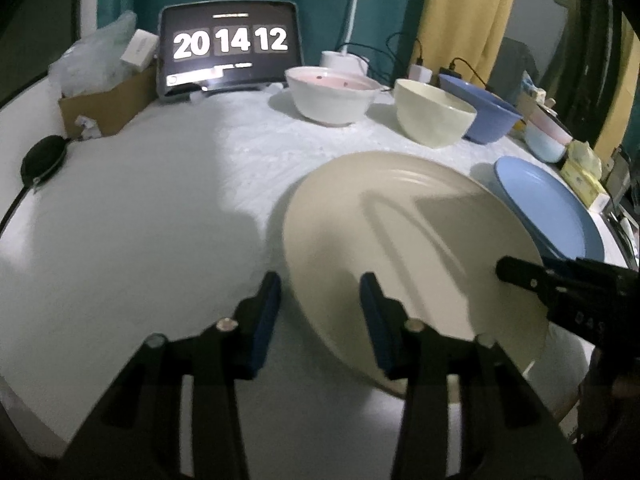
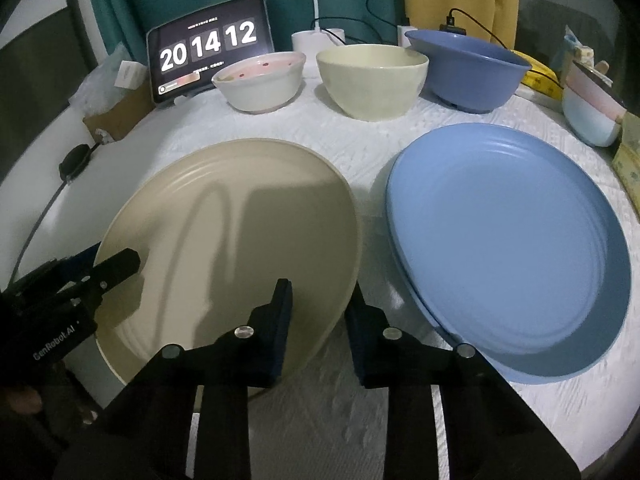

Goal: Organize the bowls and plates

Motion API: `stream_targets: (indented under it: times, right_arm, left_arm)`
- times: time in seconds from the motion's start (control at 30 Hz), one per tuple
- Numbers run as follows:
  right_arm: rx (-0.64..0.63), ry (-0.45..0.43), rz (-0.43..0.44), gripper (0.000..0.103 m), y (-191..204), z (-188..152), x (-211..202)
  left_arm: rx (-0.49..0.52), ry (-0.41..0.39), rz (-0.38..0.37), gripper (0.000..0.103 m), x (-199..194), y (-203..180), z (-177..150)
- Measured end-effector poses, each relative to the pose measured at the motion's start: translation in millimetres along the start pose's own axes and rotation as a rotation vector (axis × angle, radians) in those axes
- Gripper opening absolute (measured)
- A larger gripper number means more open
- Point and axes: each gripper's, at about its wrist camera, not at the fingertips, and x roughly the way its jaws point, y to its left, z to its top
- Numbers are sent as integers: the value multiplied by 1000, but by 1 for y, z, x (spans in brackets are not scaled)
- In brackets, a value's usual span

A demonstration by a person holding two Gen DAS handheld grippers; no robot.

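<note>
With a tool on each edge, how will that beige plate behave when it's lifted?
The beige plate looks rigid, so it shouldn't flex. Its smooth matte rim may slip between narrow pads. Wide and shallow, it will probably tilt unless the left tool and right tool rise together.

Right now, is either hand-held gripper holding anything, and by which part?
Nothing looks gripped yet. The left hand-held gripper and the right hand-held gripper straddle opposite rims of the beige plate, pads not visibly pressing.
</note>
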Motion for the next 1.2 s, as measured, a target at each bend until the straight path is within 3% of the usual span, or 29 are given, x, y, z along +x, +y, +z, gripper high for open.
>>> stream_targets:
  times: [0.17,0.63,1.2]
  right_arm:
    - [-13,-5,-1,26,1,2,0]
    - [-43,-49,16,26,7,13,-18]
    - [-2,-105,12,26,-21,21,-39]
  left_arm:
    - [-5,11,8,30,1,3,2]
    - [5,-30,32,30,-18,1,11]
    - [47,-61,15,30,-28,-32,29]
